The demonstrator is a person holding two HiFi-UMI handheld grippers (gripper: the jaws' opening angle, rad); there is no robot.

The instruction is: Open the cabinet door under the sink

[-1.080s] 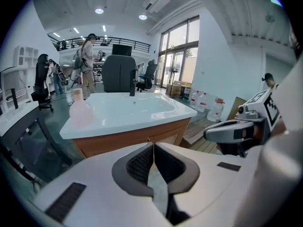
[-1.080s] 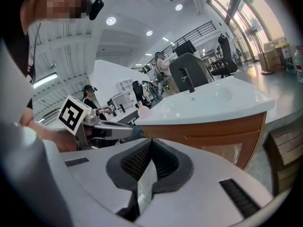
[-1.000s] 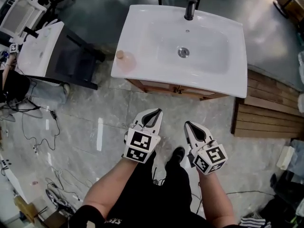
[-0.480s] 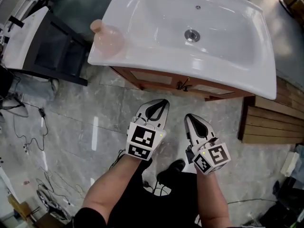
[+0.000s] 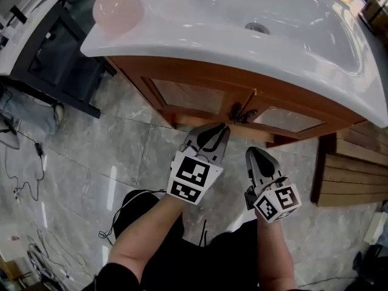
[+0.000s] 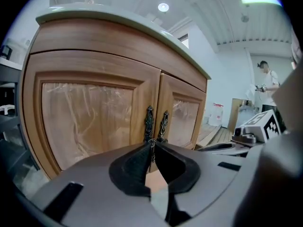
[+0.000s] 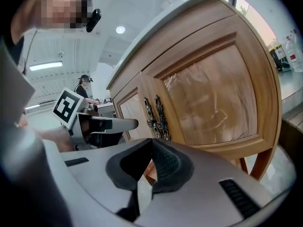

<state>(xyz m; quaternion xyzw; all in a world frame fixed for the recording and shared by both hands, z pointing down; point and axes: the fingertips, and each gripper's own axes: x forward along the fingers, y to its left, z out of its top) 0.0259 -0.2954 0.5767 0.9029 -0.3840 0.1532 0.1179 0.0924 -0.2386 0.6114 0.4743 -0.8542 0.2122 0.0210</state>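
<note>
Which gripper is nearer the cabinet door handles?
Left. The left gripper sits just short of the door handles, slightly to their left; the right gripper is farther back, below them.

- Open floor: grey tile (image 5: 91,156), centre-left of the head view, clear up to the cabinet front (image 5: 188,96).
- Overhead: white sink top (image 5: 182,35) overhangs the doors across the upper frame.
- Door centre: two dark handles (image 5: 241,111) close side by side; left gripper (image 5: 219,128) just before them, right gripper (image 5: 253,153) beside it, jaws together on both.
- Right edge: wooden slat platform (image 5: 351,174) beside the cabinet.
- Upper left: black stand (image 5: 57,59).
- Left edge: cables (image 5: 39,150) on the floor.
</note>
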